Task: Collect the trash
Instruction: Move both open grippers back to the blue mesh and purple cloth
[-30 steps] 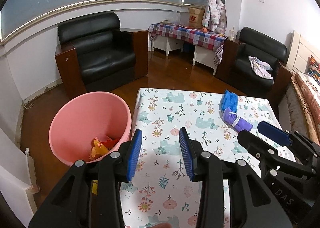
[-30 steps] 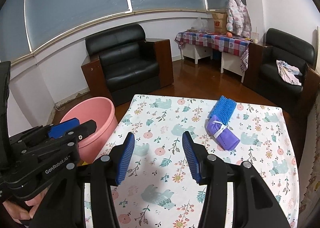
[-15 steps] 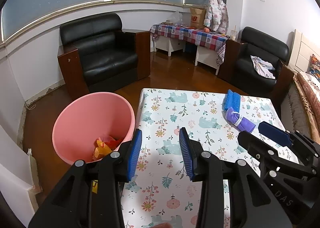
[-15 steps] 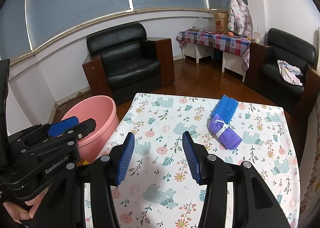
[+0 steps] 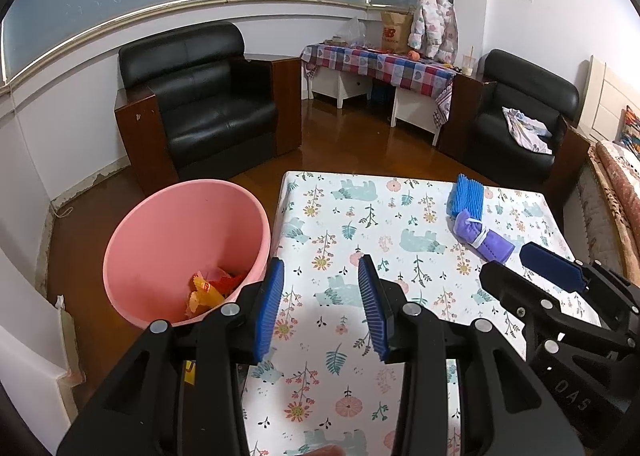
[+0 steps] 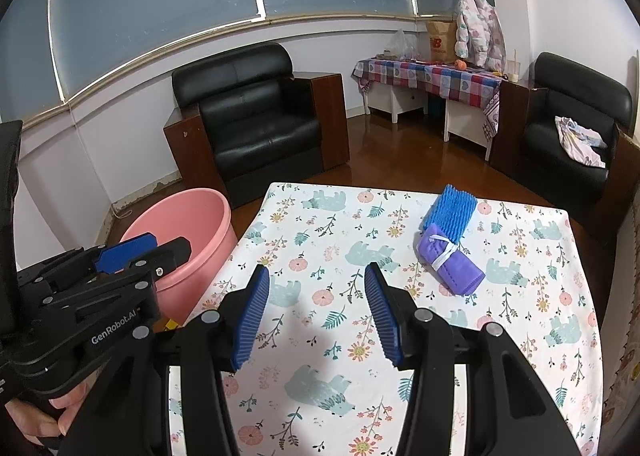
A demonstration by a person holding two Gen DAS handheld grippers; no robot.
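Two scraps — purple roll (image 6: 450, 265) and blue mesh (image 6: 451, 212) — lie toward the table's (image 6: 304, 336) far right corner, nearer the spread, empty right gripper (image 6: 316, 314).

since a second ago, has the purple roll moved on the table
No. The purple roll still lies against the blue foam, over the same bear and flower prints on the tablecloth. Only the camera framing shifts slightly.

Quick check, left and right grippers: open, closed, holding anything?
Left gripper: jaws open, nothing between them.
Right gripper: jaws open, nothing between them.
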